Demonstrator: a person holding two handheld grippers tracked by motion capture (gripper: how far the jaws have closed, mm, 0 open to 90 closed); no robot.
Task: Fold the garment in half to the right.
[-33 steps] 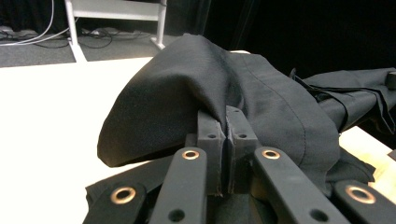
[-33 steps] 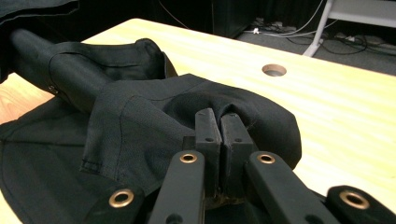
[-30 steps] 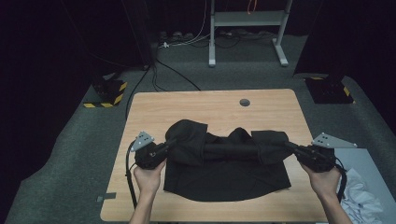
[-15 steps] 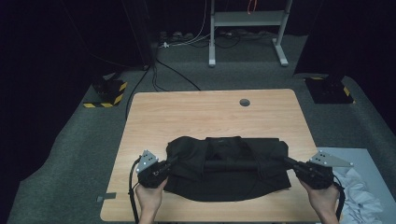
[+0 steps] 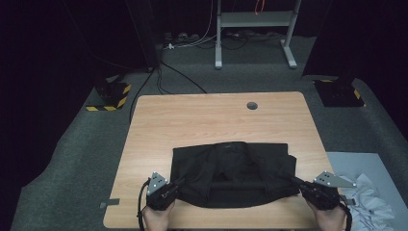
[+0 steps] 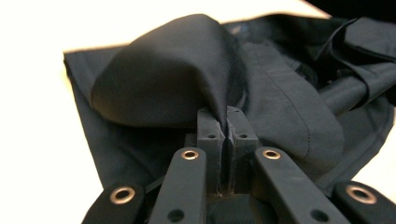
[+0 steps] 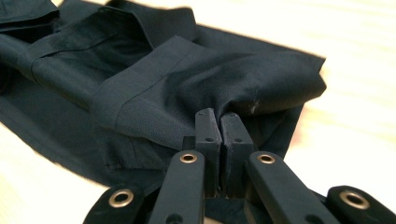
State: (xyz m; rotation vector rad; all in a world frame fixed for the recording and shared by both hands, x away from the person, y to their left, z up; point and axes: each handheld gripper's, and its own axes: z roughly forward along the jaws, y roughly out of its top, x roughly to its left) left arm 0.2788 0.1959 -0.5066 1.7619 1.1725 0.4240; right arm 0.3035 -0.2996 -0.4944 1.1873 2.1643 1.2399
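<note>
Left tool (image 5: 177, 185) and right tool (image 5: 295, 181), jaws clamped tight on black shirt (image 5: 233, 168), spread across wooden counter (image 5: 192, 120).

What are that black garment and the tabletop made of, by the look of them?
The black garment looks like thin woven cloth, matte, with stitched hems and soft folds, perhaps cotton or a blend. The table shows a pale wood-grain top, smooth, possibly laminate rather than solid wood.
</note>
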